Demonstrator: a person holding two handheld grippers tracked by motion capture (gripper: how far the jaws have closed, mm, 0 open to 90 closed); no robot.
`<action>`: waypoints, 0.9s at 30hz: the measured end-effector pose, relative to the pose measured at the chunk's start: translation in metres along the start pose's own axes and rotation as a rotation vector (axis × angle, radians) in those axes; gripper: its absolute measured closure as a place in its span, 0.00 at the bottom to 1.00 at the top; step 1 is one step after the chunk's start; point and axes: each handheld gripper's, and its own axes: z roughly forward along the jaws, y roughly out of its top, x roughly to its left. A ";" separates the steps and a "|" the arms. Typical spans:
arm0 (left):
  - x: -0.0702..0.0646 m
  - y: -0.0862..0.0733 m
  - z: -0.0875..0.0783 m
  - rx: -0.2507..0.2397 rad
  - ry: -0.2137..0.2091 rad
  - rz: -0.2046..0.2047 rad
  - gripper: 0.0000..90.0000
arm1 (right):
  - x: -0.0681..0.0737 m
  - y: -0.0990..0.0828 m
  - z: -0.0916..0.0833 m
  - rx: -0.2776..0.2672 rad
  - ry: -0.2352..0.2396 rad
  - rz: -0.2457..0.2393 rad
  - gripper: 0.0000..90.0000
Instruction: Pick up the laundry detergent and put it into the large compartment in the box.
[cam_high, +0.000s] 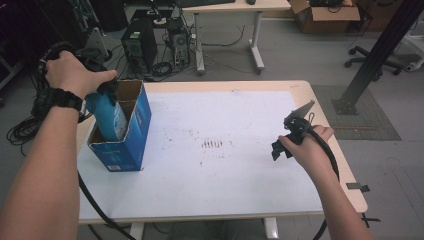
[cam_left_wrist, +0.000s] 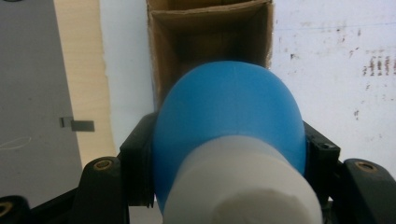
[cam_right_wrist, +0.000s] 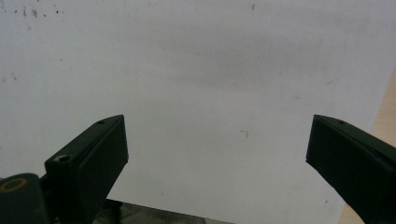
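While left gripper (cam_left_wrist: 229, 154) is clamping blue bottle (cam_left_wrist: 229, 121) by shoulder, lowering base-first into open blue carton (cam_high: 131, 131); right gripper (cam_right_wrist: 217, 144) is idling, jaws spread, empty, over white mat (cam_high: 225, 150).

right gripper (cam_right_wrist: 217, 154): jaws wide apart, nothing between | white sheet (cam_right_wrist: 201, 70): covers most of frame, faint specks upper left | table edge (cam_right_wrist: 387, 116): bare wood strip, far right
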 end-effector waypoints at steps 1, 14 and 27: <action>0.000 0.000 0.000 0.000 0.000 0.000 0.42 | 0.000 0.000 0.000 0.000 0.000 0.000 0.06; 0.004 0.001 0.048 0.050 0.000 -0.017 0.42 | 0.006 0.002 0.009 0.011 -0.010 -0.011 0.06; 0.004 0.001 0.076 0.079 -0.003 -0.005 0.42 | 0.006 0.002 0.012 0.018 -0.019 -0.016 0.07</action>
